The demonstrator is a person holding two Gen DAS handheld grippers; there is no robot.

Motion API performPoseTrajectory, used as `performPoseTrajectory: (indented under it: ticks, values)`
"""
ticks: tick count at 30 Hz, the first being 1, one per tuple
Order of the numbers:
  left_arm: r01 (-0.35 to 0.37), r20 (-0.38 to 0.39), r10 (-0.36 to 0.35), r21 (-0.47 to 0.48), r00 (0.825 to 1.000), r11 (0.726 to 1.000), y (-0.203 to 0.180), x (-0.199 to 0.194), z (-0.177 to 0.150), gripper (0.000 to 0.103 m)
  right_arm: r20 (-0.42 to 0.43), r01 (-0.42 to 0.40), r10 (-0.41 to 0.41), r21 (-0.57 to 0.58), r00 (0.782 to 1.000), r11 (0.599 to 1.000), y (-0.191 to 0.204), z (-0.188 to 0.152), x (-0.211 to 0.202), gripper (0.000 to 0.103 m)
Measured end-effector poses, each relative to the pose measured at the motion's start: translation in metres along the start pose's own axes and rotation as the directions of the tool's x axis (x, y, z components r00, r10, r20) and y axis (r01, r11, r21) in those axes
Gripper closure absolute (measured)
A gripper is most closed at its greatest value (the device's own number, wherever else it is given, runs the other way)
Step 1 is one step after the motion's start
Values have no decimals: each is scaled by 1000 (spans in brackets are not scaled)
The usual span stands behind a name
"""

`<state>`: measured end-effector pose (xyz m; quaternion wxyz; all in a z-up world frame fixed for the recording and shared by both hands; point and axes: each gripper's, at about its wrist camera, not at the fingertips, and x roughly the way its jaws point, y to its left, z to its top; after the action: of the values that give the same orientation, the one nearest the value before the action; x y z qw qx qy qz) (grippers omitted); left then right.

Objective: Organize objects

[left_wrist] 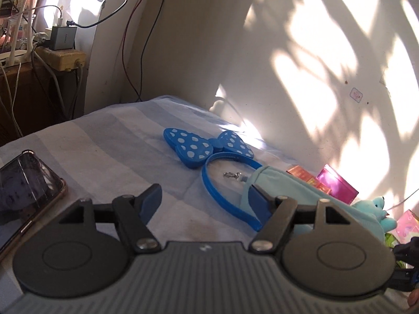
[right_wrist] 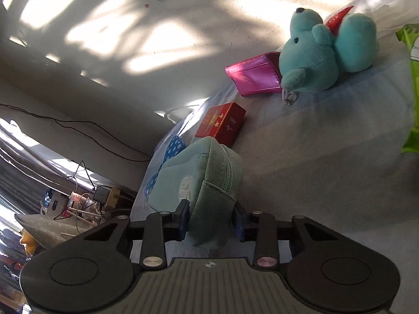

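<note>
A light teal zip pouch lies on the pale striped bedsheet. My right gripper is shut on the pouch's end flap. In the left wrist view the pouch lies to the right, and my left gripper is open and empty, hovering over the sheet just short of a blue polka-dot bow headband. A teal plush bear, a pink shiny wallet and a red box lie beyond the pouch near the wall.
A phone lies at the left on the bed. A power strip with a charger and cables sits on a dark cabinet at the far left. A green packet lies at the right edge. The wall runs along the bed.
</note>
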<state>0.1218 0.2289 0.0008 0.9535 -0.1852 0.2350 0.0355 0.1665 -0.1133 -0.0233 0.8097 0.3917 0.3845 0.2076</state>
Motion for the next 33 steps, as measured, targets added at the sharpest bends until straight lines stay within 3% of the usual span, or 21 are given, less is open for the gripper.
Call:
performPoseTrajectory:
  ticks: [4, 8, 11, 13, 14, 18, 21, 22, 23, 24, 25, 29, 33]
  values:
    - [129, -48, -127, 59, 991, 990, -31, -7, -9, 22, -1, 25, -25, 16, 1000, 1000, -39, -17, -73, 70]
    - [267, -133, -252, 111, 959, 957, -78, -5, -24, 16, 56, 82, -81, 1, 995, 997, -68, -34, -139, 67]
    - [351, -205, -321, 134, 925, 927, -111, -3, -38, 15, 160, 222, -202, -120, 966, 968, -60, -48, -169, 49]
    - [387, -235, -346, 157, 908, 909, -129, -3, -47, 14, 230, 297, -245, -229, 942, 927, -49, -59, -180, 15]
    - [392, -246, -345, 180, 906, 902, -138, -2, -52, 13, 257, 327, -257, -288, 932, 900, -43, -65, -182, 11]
    - [387, -319, -307, 227, 897, 894, -158, 6, -70, 13, 281, 426, -324, -502, 904, 753, -26, -86, -165, 10]
    - [372, -382, -265, 240, 885, 897, -162, 15, -83, 15, 290, 461, -358, -564, 887, 685, -29, -91, -152, 11]
    - [374, -378, -273, 227, 885, 899, -160, 15, -86, 16, 288, 462, -362, -574, 887, 676, -30, -91, -148, 12]
    - [382, -369, -285, 223, 885, 897, -161, 14, -88, 23, 281, 456, -360, -578, 890, 676, -31, -91, -145, 13]
    - [404, -378, -306, 216, 874, 889, -162, 14, -88, 39, 277, 448, -353, -581, 894, 680, -31, -90, -141, 18]
    - [420, -391, -322, 198, 863, 886, -164, 14, -88, 44, 276, 447, -352, -580, 894, 681, -31, -90, -137, 22]
    - [382, -374, -289, 202, 881, 902, -175, 7, -83, 47, 344, 478, -335, -561, 877, 676, -20, -92, -142, 29]
    - [430, -304, -365, 182, 880, 884, -201, -11, -56, 47, 468, 523, -272, -571, 841, 633, -7, -83, -169, 30]
